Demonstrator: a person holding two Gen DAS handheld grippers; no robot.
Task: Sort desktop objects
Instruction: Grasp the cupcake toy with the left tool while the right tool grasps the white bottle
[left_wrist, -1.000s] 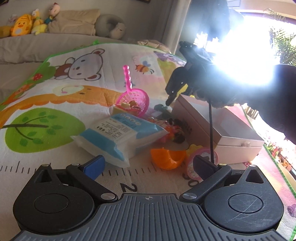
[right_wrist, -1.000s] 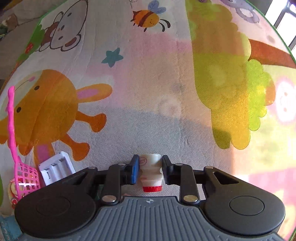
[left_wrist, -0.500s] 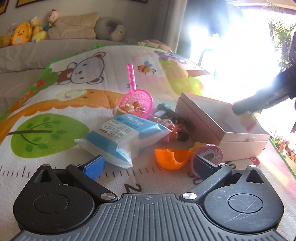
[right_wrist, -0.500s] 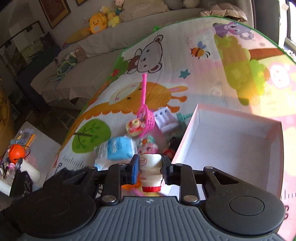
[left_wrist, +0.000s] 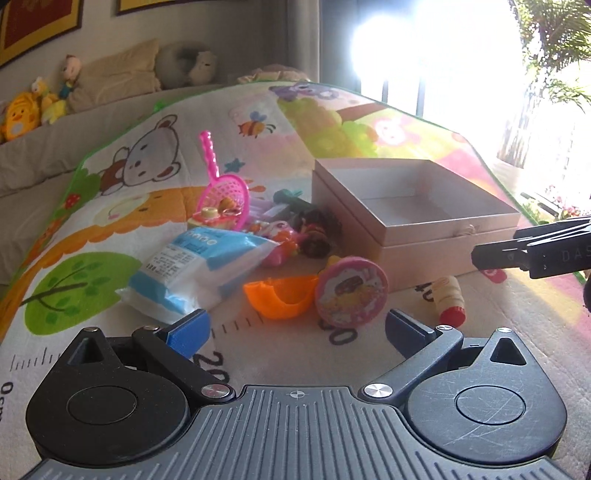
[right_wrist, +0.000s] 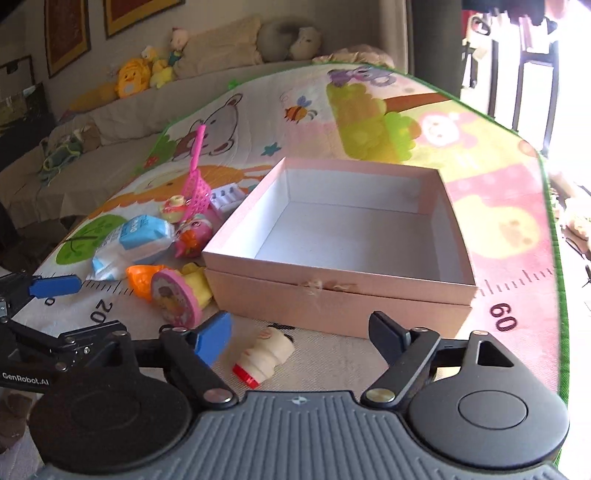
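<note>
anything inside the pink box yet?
Nothing visible: the pink box shows only a bare white floor in the right wrist view. Its near wall hides a strip of floor along the front. The small red-capped bottle lies outside, on the mat in front.

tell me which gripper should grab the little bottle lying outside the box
Right. The right gripper has just opened, and the small bottle lies on the mat between its jaws, right before the pink box. The left gripper faces the round pink toy instead.
</note>
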